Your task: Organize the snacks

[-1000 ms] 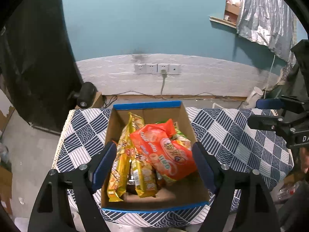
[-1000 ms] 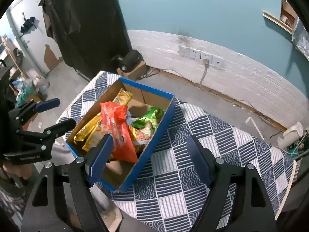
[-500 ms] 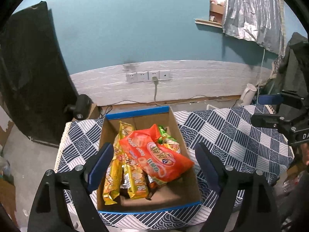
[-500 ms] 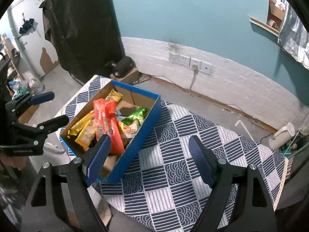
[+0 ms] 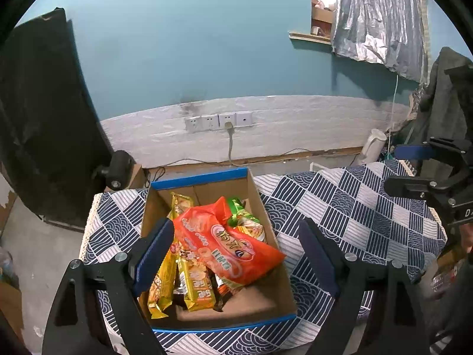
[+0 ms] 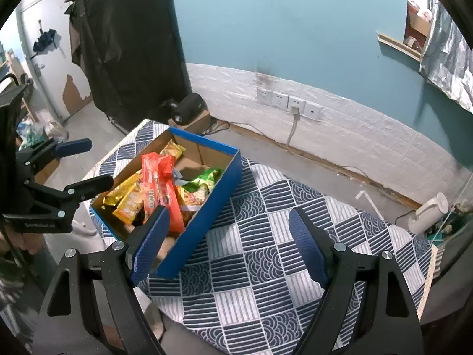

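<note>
Left wrist view: the left tool [image 5: 235,247] sits at the bottom of the frame with its 2 blue-padded fingers [image 5: 153,254] spread wide apart and nothing between the pads. Beyond them, in the lower centre, an open cardboard box [image 5: 266,204] with blue outer walls stands on the counter [image 5: 340,204], which is covered by a blue and white patterned cloth. The box holds the snacks: an orange bag [image 5: 227,245] lies on top, tilted across the middle; yellow packets [image 5: 177,272] lie lengthwise along the left side; a green packet [image 5: 236,207] shows behind the orange bag toward the far right corner. The bare cardboard floor of the box shows at the near right. At the right edge of the frame the right tool [image 5: 414,167] appears in side view, its fingers apart, clear of the box. A white kettle [image 5: 373,145] stands behind the counter at the right.

Right wrist view: the right tool [image 6: 229,245] occupies the bottom of the frame, its fingers [image 6: 307,245] apart and empty, above the bare cloth of the counter [image 6: 295,236]. The box [image 6: 212,198] sits at the left centre, near the counter's left edge, with the orange bag [image 6: 159,189], yellow packets [image 6: 127,198] and green packet [image 6: 204,179] inside. The left tool [image 6: 85,164] enters from the left edge, fingers apart, just beside the box's left end. A row of 4 wall sockets [image 6: 288,103] is at the upper centre.
</note>
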Available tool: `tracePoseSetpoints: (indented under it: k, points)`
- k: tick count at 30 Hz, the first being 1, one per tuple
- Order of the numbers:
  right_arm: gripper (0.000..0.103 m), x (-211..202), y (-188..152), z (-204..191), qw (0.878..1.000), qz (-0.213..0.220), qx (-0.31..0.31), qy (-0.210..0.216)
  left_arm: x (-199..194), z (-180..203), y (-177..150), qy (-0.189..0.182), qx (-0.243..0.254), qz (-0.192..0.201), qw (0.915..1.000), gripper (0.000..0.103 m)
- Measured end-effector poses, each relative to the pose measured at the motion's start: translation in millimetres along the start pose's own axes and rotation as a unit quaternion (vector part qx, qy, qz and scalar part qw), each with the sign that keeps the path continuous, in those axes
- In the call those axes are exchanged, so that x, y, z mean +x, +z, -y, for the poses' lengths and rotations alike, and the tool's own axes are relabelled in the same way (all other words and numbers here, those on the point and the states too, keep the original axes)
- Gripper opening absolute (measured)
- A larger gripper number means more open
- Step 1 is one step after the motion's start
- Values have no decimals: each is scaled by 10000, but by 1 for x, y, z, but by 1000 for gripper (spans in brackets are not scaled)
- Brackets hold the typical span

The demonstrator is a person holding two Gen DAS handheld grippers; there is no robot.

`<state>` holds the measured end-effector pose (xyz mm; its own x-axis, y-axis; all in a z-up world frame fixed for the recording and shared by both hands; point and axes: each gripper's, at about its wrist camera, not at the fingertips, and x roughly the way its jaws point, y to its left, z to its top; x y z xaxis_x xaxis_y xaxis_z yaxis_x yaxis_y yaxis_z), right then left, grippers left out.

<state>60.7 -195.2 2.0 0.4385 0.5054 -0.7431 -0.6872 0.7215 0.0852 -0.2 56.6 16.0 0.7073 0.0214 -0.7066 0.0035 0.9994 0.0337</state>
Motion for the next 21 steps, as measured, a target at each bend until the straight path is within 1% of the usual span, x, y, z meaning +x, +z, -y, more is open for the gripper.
tracePoseSetpoints:
  k: [10, 15, 17, 19, 21]
  points:
    - [83, 0, -3, 1, 10000, -34, 40, 33, 1, 7, 1, -45, 108, -33, 9999, 87]
    - [83, 0, -3, 1, 10000, -34, 41, 34, 0, 7, 1, -57, 83, -47, 9999, 87]
    - [83, -1, -3, 0, 10000, -31, 29, 31, 0, 7, 1, -53, 77, -47, 9999, 88]
    - [83, -1, -3, 0, 10000, -34, 9, 34, 0, 5, 1, -46, 66, -39, 10000, 91]
    - [83, -1, -2, -2, 10000, -38, -6, 32, -1, 5, 1, -39, 52, -21, 10000, 91]
